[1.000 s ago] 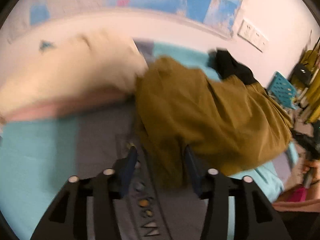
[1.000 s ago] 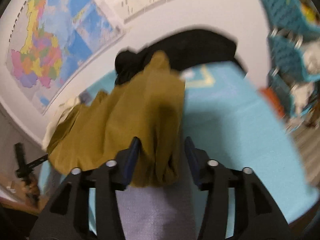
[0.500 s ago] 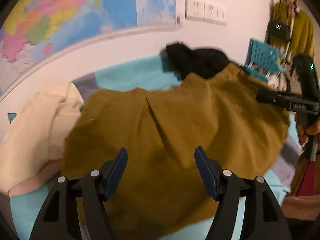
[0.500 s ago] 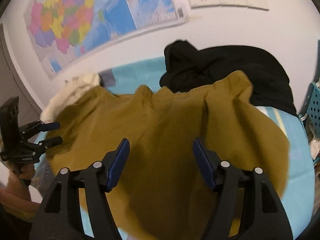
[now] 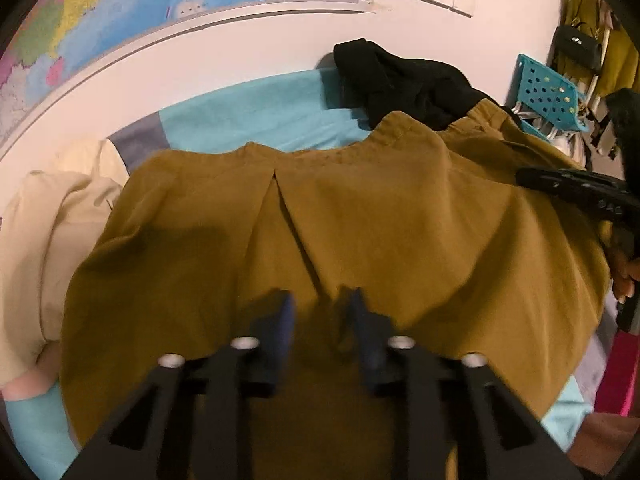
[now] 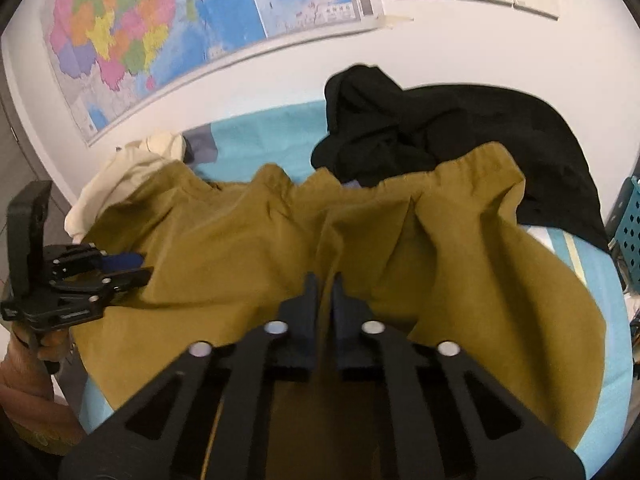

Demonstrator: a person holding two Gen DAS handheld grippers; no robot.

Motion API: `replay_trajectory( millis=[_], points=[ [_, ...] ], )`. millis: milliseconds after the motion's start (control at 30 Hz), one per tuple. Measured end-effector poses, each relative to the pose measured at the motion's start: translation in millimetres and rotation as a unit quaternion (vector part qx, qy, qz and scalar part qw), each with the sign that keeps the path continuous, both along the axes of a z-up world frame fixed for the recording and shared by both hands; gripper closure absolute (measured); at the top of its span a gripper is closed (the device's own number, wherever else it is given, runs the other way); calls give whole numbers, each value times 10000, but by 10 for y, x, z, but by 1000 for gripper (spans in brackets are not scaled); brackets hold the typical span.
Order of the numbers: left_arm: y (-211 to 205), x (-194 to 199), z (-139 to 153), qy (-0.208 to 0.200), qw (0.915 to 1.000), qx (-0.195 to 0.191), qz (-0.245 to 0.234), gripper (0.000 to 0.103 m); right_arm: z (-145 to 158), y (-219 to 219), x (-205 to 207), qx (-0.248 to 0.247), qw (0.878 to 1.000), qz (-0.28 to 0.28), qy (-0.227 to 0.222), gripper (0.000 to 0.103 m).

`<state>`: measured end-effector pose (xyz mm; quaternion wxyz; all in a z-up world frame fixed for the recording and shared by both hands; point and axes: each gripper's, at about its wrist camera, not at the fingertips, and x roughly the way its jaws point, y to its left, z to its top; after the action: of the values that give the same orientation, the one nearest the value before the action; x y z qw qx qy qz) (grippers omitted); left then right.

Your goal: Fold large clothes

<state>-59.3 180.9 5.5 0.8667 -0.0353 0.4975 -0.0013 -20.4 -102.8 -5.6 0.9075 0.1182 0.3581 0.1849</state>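
Right wrist view shows the bed [image 6: 256,136] under an ochre garment [image 6: 240,240] filling mid-frame, the right gripper [image 6: 325,292] clamped on its fabric, and the left gripper [image 5: 320,312], jaws just closing, pinching its near edge.

Mustard-brown garment [image 5: 360,232] lies spread, wrinkled, across the turquoise bed [image 5: 256,116].

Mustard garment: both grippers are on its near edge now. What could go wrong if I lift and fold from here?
The mustard garment overlaps the black clothing at its far waistband and lies against the cream garment; lifting may drag either along. The right gripper pinches only a thin ridge of fabric, so it could slip. The left gripper, jaws just closing, shows a bunched fold between its fingers, likely giving an uneven crease.
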Motion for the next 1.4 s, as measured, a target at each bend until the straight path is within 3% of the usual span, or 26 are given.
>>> replay_trajectory(
  millis=[133,200,300,400,500,567,633,767,900,933,1000,1067,1300,1400],
  points=[
    [42,105,67,-125,9996,203,156,100,283,-34,-36,208,9984,-89,-527,100],
    [120,147,119,-240,9984,331,390,100,367,-66,-14,266,9973,-167,-671,100],
    [272,223,106,-190,9978,198,599,100,241,-81,126,263,9985,-204,-437,100],
    [296,224,20,-66,9980,189,607,99,-86,9,301,-50,9997,-126,220,95],
    [259,172,17,-139,9980,280,543,88,-89,11,270,-79,9994,-199,284,82],
    [241,144,39,-195,9980,294,516,80,78,8,183,-49,9997,-240,39,57],
    [236,137,55,-246,9982,265,478,76,269,87,117,-83,9996,-107,-261,49],
    [221,144,92,-330,9979,264,483,68,402,493,222,-225,9976,585,-294,47],
    [246,183,67,-238,9982,128,535,66,185,923,512,-729,9921,1004,162,40],
    [251,188,59,-214,9983,112,540,65,123,991,563,-806,9908,1052,262,40],
    [265,186,65,-210,9982,91,555,65,14,1040,605,-954,9895,1025,357,59],
    [272,184,82,-229,9982,56,557,65,6,1001,611,-898,9904,1016,277,102],
    [220,158,220,-495,9969,205,568,55,360,909,591,-612,9947,767,-305,102],
    [211,149,236,-515,9968,276,547,53,342,944,642,-623,9941,879,-150,101]
  ],
)
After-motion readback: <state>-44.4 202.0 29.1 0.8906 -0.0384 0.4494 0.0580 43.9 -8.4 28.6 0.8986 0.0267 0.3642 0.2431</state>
